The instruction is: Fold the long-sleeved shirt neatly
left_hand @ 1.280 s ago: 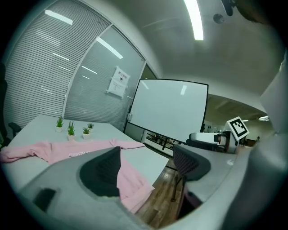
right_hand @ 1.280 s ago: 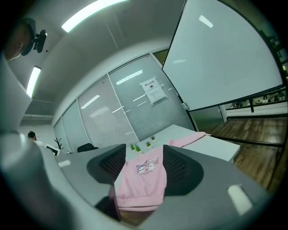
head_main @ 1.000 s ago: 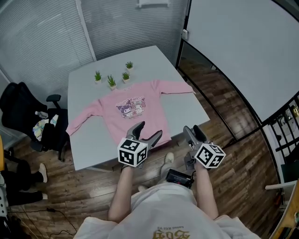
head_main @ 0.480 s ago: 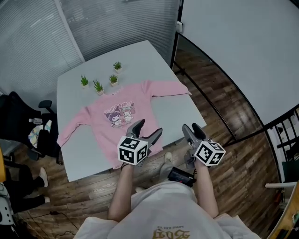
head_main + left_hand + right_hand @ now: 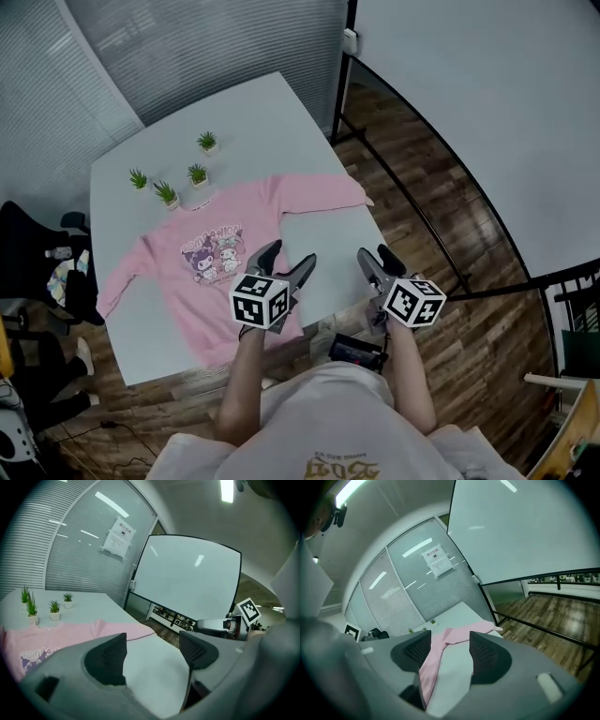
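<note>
Sprawling shirt (image 5: 183,295), bare table (image 5: 253,112) toward far edge

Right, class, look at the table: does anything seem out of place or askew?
Nothing spilled or damaged. The pink shirt lies spread flat, though its hem reaches the table's near edge and one sleeve tip reaches a side edge.

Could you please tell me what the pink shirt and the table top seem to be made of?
Pink shirt: soft fabric, probably cotton knit, matte; it lies limp with slight wrinkles. Table top: smooth pale laminate or painted board, judging by its even surface.
</note>
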`<state>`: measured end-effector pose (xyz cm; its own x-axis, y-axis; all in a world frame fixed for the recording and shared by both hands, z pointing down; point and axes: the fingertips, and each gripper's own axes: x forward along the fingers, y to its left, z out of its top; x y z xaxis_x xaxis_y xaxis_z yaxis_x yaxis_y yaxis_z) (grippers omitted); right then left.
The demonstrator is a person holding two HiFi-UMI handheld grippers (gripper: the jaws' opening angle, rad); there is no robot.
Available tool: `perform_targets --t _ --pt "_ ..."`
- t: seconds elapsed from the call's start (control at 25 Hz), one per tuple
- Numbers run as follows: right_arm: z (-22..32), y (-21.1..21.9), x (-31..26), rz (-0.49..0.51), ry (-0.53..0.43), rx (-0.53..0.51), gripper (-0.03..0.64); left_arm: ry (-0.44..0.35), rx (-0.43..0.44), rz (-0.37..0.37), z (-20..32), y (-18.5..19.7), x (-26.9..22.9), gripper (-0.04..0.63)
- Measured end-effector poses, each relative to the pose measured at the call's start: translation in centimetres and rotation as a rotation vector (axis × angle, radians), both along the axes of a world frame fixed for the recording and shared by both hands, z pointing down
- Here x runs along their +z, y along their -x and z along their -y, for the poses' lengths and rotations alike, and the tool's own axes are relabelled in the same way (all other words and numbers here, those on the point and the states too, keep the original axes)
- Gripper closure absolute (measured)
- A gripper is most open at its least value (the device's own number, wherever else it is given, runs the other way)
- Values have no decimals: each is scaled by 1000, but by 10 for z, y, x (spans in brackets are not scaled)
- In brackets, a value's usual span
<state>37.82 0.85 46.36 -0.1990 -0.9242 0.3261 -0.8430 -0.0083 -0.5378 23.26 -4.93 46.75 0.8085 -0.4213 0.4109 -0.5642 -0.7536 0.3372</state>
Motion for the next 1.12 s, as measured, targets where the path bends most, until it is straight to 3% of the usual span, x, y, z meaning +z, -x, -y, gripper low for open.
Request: perform_targets --t 0.4,1.12 --pt "60 -55 41 -12 101 -52 365 76 -31 107 52 -39 43 275" --pt "137 -121 135 1 286 -75 374 238 -77 214 116 -78 130 275"
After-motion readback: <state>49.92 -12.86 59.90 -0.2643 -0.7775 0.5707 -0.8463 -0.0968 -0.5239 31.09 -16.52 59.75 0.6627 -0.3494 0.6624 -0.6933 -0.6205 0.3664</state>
